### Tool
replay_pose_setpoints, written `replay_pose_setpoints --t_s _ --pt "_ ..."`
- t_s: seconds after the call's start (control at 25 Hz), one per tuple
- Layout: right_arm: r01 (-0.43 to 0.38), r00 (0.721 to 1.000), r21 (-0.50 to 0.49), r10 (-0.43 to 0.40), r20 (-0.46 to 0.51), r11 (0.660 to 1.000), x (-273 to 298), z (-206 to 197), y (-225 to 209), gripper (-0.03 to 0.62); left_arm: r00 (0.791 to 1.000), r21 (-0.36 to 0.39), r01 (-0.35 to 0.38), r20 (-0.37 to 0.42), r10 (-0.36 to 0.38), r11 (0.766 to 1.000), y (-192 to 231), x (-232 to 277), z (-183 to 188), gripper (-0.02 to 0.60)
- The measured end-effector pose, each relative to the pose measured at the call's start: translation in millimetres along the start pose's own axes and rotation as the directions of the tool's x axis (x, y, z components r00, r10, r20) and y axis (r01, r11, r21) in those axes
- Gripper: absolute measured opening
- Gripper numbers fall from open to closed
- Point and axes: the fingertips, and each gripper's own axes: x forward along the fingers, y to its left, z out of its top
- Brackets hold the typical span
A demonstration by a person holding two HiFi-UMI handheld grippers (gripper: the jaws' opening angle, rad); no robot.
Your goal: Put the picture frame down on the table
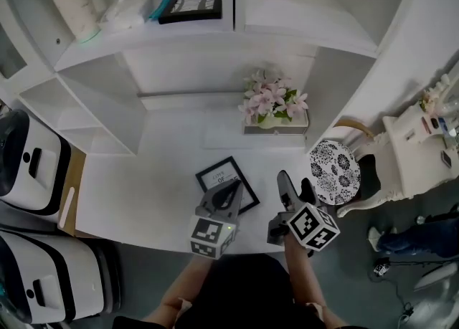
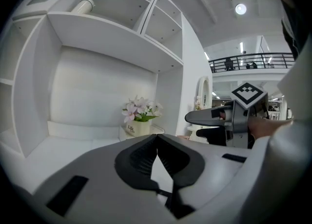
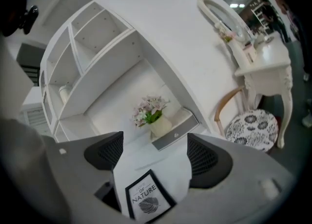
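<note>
Frame: picture frame [image 1: 221, 173] lying flat and face up on the white table [image 1: 143, 191], near the front edge. Nothing gripping it. Print easy to see from the right gripper view [image 3: 146, 201].

Left gripper: left gripper [image 1: 235, 186] with jaws pressed together and nothing caught between them [image 2: 157, 137]. Hanging over the frame's near side in the head view, but aimed level at the shelving and not down at the table, so no frame in its own view.

Right gripper: right gripper [image 1: 295, 186] with jaws spread wide and empty [image 3: 153, 154]. Sitting just right of the frame and tilted down, which puts the frame low in the gap between its jaws.

Why that spot: probably put in open space, well clear of the flower pot [image 1: 274, 109] at the back, so nothing gets bumped.

Progress: looks pretty much done to me, with the frame resting on the table and both grippers off it.

Next, guessing: just back both grippers away. The left one needs to go up first, since it sits right above the frame.

Watch out: frame close to the front edge, so a nudge toward the person could slide it off.
</note>
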Motion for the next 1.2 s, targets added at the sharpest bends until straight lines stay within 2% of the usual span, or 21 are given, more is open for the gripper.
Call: replay_pose_setpoints --t_s 0.28,0.48,0.68,0.84,0.92,1.04,1.12,1.2 --pt "0.037 0.993 -0.207 -0.013 0.118 0.978 -23 31 11 0.397 0.997 0.025 0.052 0.052 -0.053 0.998 -23 8 24 0.012" --pt "0.068 0.988 -0.302 -0.021 0.154 0.951 -33 36 14 0.396 0.992 0.057 0.067 0.105 -0.072 0.996 -34 10 39 0.012" --pt "0.090 0.985 -0.406 -0.021 0.173 0.909 -41 33 17 0.396 0.988 0.073 0.089 0.123 -0.098 0.993 -44 11 38 0.012" --pt "0.091 0.983 -0.427 -0.012 0.185 0.900 -46 31 18 0.394 0.986 0.081 0.098 0.125 -0.108 0.992 -50 10 40 0.012" --pt "0.098 0.980 -0.432 -0.011 0.200 0.896 -49 33 19 0.374 0.985 0.082 0.093 0.137 -0.104 0.992 -50 10 40 0.012" --pt "0.115 0.974 -0.450 -0.011 0.227 0.886 -52 37 22 0.296 0.985 0.086 0.091 0.137 -0.102 0.992 -51 10 39 0.012" --pt "0.118 0.973 -0.462 -0.009 0.233 0.879 -52 37 23 0.276 0.985 0.085 0.092 0.138 -0.104 0.992 -52 11 39 0.012" --pt "0.122 0.972 -0.462 -0.012 0.234 0.878 -53 37 22 0.228 0.984 0.086 0.097 0.138 -0.108 0.992 -53 11 39 0.012"
